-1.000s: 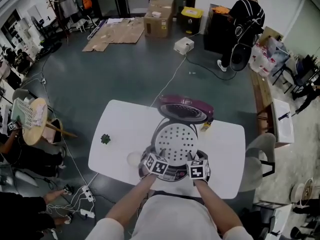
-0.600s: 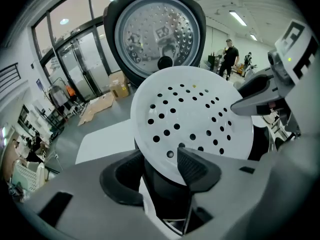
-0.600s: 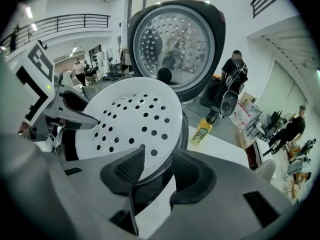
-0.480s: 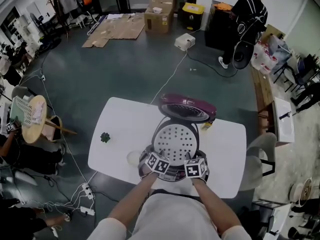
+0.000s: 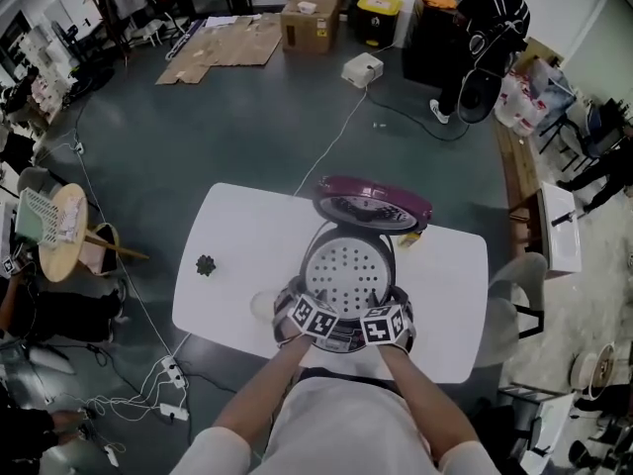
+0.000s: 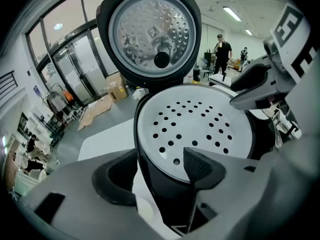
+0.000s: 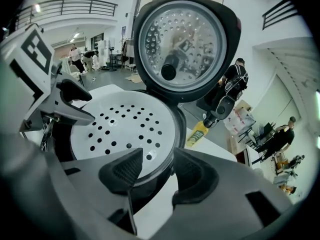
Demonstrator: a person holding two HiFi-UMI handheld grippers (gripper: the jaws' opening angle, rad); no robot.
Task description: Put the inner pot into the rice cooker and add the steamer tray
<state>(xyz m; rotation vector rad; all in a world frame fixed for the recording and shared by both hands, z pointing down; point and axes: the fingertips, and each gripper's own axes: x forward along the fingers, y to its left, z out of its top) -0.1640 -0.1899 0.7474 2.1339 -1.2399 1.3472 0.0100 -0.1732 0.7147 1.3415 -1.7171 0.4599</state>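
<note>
The rice cooker (image 5: 341, 336) stands at the near middle of the white tabletop (image 5: 237, 245), its purple lid (image 5: 372, 207) swung up at the far side with the dimpled metal inner plate facing the person. The white perforated steamer tray (image 5: 346, 268) sits level in the cooker's mouth and fills it, so the inner pot underneath cannot be seen; nothing lies on the tray. The left claw (image 6: 157, 173) is at the near left of the rim, its jaws just widened and standing apart, one pad outside the black wall and one over the tray's edge, neither pressing. The right claw (image 7: 157, 174) mirrors it at the near right, jaws likewise just widened and open astride the rim. A yellow bottle (image 7: 198, 133) stands on the tabletop to the cooker's far right, and a small dark green thing (image 5: 206, 264) lies well apart on the left
</note>
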